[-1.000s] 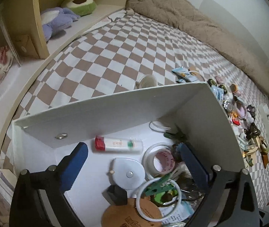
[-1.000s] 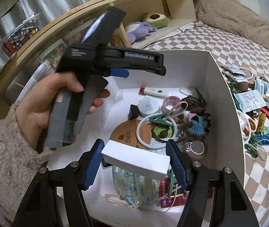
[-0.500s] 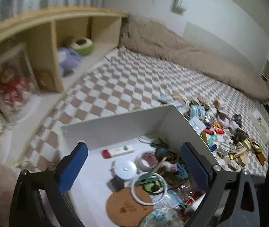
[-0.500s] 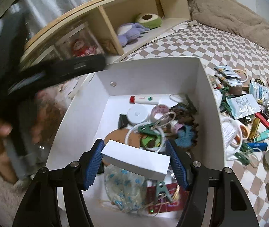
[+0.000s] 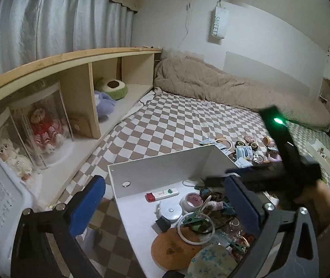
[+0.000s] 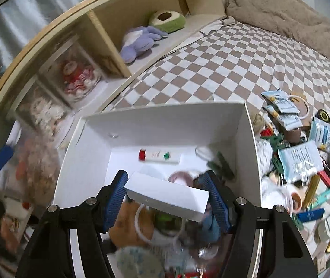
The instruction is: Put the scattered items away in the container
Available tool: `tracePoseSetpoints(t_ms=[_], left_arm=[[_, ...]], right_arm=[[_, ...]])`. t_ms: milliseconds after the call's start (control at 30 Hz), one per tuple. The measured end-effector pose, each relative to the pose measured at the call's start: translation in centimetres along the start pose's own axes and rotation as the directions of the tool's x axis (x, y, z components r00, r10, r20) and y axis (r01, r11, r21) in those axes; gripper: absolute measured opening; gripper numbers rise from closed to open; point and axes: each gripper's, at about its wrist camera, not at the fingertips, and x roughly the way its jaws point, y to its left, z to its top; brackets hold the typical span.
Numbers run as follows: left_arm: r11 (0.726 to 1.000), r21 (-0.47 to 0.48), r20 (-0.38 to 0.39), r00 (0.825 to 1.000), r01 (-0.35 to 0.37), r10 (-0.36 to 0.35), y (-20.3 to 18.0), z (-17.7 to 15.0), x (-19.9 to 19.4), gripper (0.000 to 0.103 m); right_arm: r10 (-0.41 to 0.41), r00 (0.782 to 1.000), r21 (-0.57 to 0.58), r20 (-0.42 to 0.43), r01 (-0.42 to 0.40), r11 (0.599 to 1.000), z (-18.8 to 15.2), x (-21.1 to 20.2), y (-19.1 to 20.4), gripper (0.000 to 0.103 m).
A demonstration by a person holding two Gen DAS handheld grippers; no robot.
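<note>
White carton (image 6: 167,195) in right claw (image 6: 167,199)

one white container (image 6: 249,125), two plush toys (image 6: 139,40)

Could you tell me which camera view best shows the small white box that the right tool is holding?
The right wrist view: the small white box sits centred between the right tool pads, over the white container. The left wrist view doesn't show the box.
</note>
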Motion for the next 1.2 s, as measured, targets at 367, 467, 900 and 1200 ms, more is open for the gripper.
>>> tracePoseSetpoints(t_ms=[367, 467, 900, 1200], left_arm=[[1.000, 0.004, -0.009, 0.999, -0.030, 0.030, 1.1, -0.8, 0.7, 0.103], [0.999, 0.006, -0.011, 0.999, -0.039, 0.039, 1.0, -1.1, 0.9, 0.103], [0.999, 0.027, -0.011, 1.000, -0.023, 0.023, -1.1, -1.0, -0.5, 0.103], [1.000, 0.005, 0.002, 1.000, -0.021, 0.021, -1.7, -1.0, -2.2, 0.103]], right_arm=[[-0.017, 0.998, -0.053, 0.063, 0.021, 0.998, 2.2, 1.5, 1.1, 0.103], [0.002, 0.995, -0.045, 0.099, 0.002, 0.999, 1.9, 0.4, 1.2, 0.103], [0.002, 0.986, -0.072, 0.166, 0.010, 0.997, -0.8, -4.5, 2.2, 0.103], [-0.013, 0.971, -0.043, 0.238, 0.024, 0.999, -3.9, -7.8, 1.6, 0.103]])
